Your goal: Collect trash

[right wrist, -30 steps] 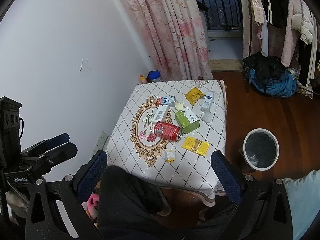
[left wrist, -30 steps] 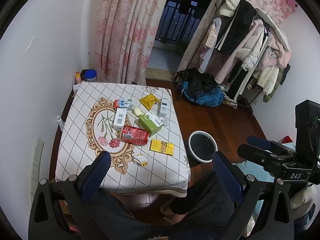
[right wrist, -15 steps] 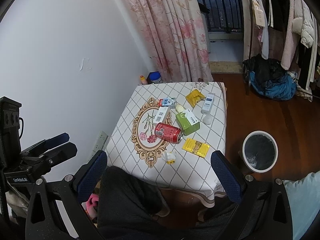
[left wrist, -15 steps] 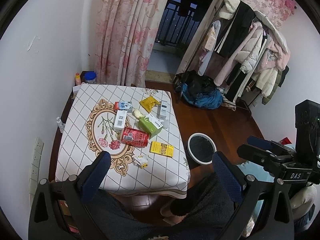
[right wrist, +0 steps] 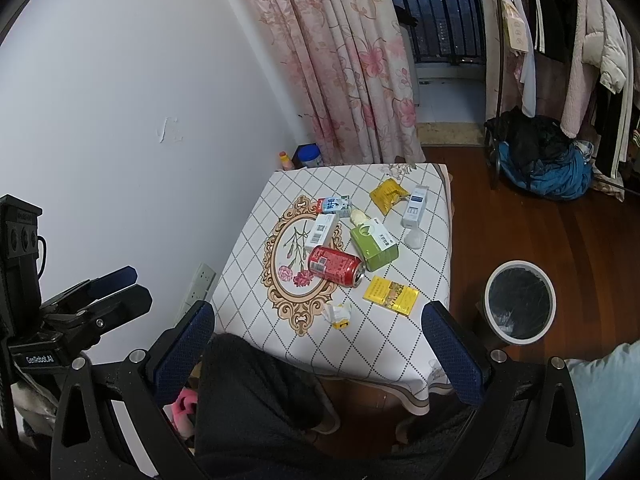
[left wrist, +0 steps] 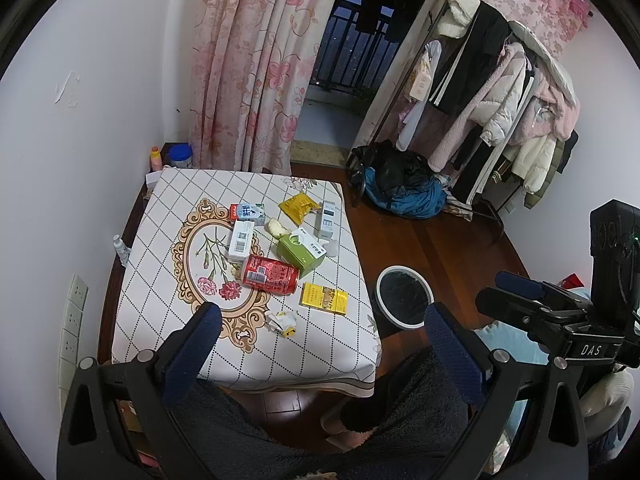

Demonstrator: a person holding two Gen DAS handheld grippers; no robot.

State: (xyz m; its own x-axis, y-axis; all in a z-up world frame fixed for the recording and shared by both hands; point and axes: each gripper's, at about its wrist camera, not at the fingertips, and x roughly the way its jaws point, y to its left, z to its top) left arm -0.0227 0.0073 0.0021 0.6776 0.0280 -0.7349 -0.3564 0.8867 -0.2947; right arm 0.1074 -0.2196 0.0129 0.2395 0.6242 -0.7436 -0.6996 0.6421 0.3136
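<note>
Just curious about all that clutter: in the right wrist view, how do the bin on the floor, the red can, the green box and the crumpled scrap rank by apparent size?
1. Bin, clearly largest.
2. Green box and red can: too alike to rank.
3. Crumpled scrap, smallest.

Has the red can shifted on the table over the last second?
No. The red can lies on its side at the right edge of the tablecloth's oval floral frame, just this side of the green box, as before; only the camera shifted slightly.
</note>
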